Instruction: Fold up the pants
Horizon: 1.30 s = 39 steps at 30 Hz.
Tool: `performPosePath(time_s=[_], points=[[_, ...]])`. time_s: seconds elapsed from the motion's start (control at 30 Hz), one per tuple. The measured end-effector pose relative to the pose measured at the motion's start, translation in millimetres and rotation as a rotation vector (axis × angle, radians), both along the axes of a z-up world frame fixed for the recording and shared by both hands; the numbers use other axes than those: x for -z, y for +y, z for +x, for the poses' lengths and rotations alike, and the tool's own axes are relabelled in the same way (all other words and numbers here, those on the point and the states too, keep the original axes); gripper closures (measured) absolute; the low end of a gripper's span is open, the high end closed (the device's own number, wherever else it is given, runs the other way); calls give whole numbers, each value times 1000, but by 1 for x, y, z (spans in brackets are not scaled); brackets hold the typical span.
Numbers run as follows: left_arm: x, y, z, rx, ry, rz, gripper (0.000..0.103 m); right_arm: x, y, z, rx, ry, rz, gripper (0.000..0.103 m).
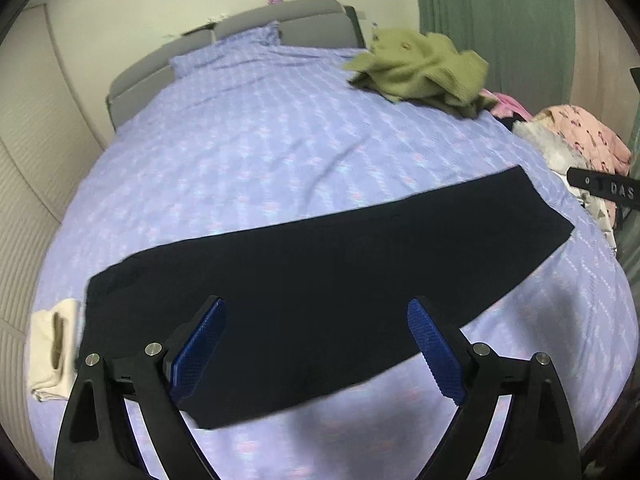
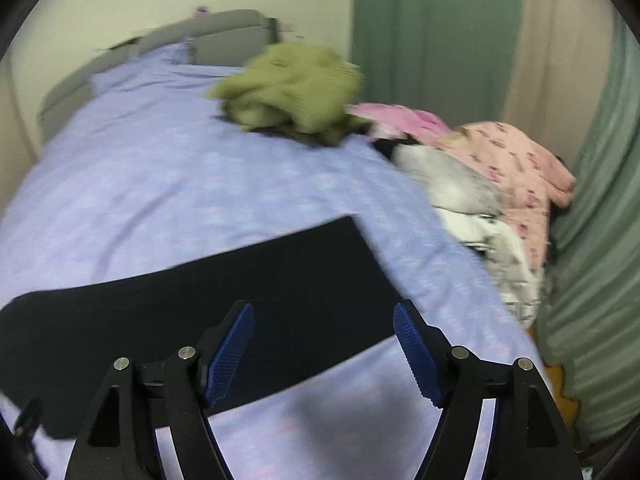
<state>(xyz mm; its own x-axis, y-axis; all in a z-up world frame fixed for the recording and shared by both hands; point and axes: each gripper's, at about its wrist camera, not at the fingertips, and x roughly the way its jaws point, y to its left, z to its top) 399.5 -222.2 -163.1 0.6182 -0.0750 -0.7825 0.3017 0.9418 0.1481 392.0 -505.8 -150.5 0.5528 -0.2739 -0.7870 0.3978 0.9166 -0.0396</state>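
One pair of dark pants (image 1: 320, 280) lies flat on a bed covered by a lilac patterned sheet (image 1: 260, 140). The pants look folded lengthwise into a single long band. In the left wrist view the long axis runs from lower left to upper right, across the width of the bed: the wider end sits at the lower left, and the narrower, square-cut end points toward the upper right, near the bed's right edge. In the right wrist view the same band (image 2: 224, 300) crosses the frame from the left edge up to a square end at centre right.

The left gripper (image 1: 316, 320) hangs above the wide part of the pants with its blue pads spread far apart, holding nothing. The right gripper (image 2: 324, 320) hangs above the narrower part, its jaws also apart and empty; the pads press on no cloth.

Just beside the wide end, at the bed's left edge, lies a cream cloth (image 1: 54, 352). Well beyond the pants, toward the grey headboard (image 1: 280, 24), sits a crumpled olive garment (image 1: 424, 72). Along the right edge is a heap of pink and white clothes (image 2: 504, 192). A green curtain (image 2: 436, 28) hangs behind it. The right wrist view is blurred.
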Motion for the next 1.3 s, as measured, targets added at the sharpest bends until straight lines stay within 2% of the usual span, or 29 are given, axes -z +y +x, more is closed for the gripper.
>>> performPosePath(time_s=[0.13,0.33,0.53,0.7,0.87,1.0,1.03,1.27,1.3], points=[[-10,82,3,-35,-31,22,9,-13,86,8,-106,-7,-2,30],[-4,213,20,-119,-20,14,9,-8,221,41,-248,29,28,30],[30,344,58,-213,44,-54,9,17,345,83,-344,88,112,30],[72,425,107,-301,142,-143,9,44,437,108,-455,154,102,30],[113,469,155,-332,260,-248,11,61,492,125,-549,224,79,30],[139,478,194,-327,325,-295,23,71,511,137,-560,252,62,30],[145,478,203,-326,340,-300,28,73,515,141,-560,258,75,30],[169,469,250,-311,404,-280,30,78,524,166,-523,273,141,30],[172,469,253,-312,417,-286,36,79,525,168,-511,275,154,30]])
